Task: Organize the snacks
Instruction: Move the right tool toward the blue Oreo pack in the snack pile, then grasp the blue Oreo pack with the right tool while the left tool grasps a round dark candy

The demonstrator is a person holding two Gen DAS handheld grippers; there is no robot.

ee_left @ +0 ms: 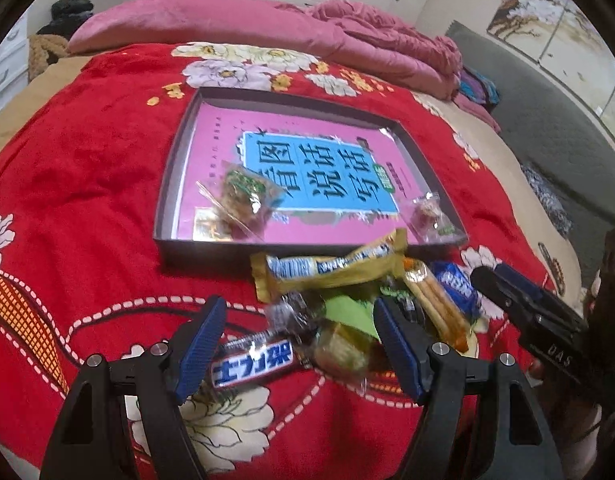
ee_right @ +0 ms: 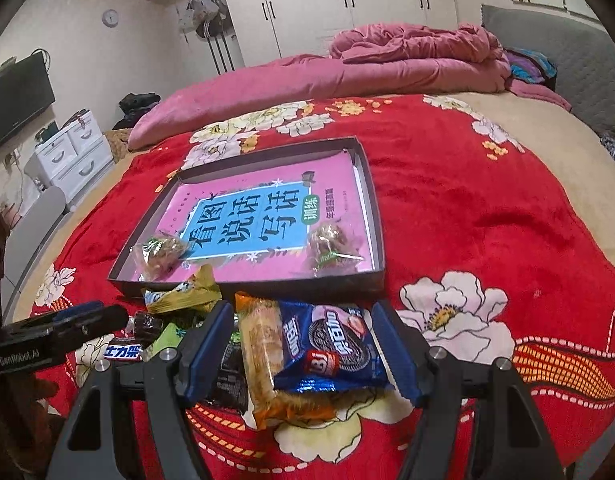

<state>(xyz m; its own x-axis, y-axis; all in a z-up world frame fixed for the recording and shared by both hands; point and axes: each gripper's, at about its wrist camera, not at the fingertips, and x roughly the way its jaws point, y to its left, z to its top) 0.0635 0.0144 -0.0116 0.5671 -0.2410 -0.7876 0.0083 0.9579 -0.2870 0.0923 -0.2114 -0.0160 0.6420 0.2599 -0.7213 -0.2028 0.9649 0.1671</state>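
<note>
A pile of snacks lies on the red floral blanket in front of a dark shallow tray lined with a pink book. Two clear snack packets lie in the tray's near corners. My left gripper is open over the pile, with a Snickers bar, a dark candy and a clear-wrapped sweet between its fingers. My right gripper is open around a blue Oreo pack and an orange biscuit pack. A yellow bar lies against the tray's front wall.
The bed carries a pink pillow and a crumpled pink quilt beyond the tray. The grey headboard is to the right. White drawers and a TV stand off the left side. Each gripper shows in the other's view.
</note>
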